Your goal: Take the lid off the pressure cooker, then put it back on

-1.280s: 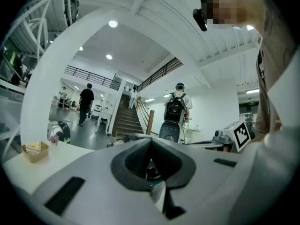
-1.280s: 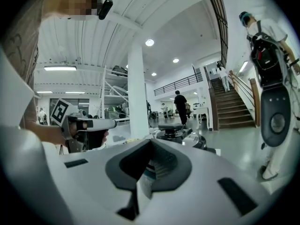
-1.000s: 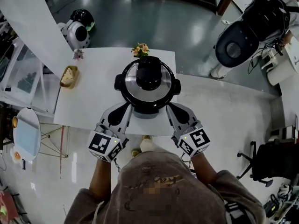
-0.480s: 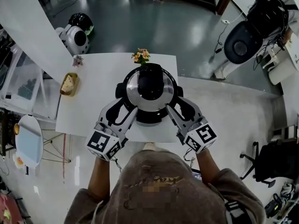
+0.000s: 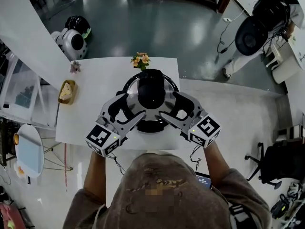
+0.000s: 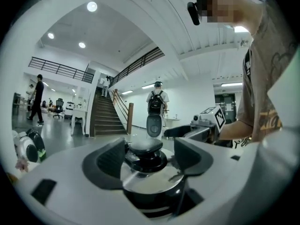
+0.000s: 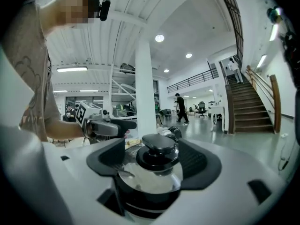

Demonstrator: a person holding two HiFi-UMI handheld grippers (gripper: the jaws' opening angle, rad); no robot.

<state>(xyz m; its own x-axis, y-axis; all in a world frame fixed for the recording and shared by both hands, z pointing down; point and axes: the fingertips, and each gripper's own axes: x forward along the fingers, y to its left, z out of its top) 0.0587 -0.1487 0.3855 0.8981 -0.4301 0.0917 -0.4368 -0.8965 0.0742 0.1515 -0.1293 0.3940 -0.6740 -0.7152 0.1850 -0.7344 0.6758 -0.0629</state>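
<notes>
**A:** The pressure cooker sat on the white table, steel lid on and black knob on top.

**B:** Both tools came in from the cooker's near side! The left gripper had just been opening its jaws. They stood spread wide with the knob between them, pads not pressing it.

**A:** It was the same for the right gripper: just opened, knob between the jaws, nothing pinched.

**B:** What stood around?

**A:** There were flowers just beyond the cooker and a wooden dish well to its left. A round white robot was on the floor, farther out on that side.

**B:** From above, the fingers lay across the lid's flanks and hid part of its rim.

**A:** The gripper views looked level across the cooker. The left one showed a staircase and a person with a backpack behind it. Each also caught the other gripper.
</notes>
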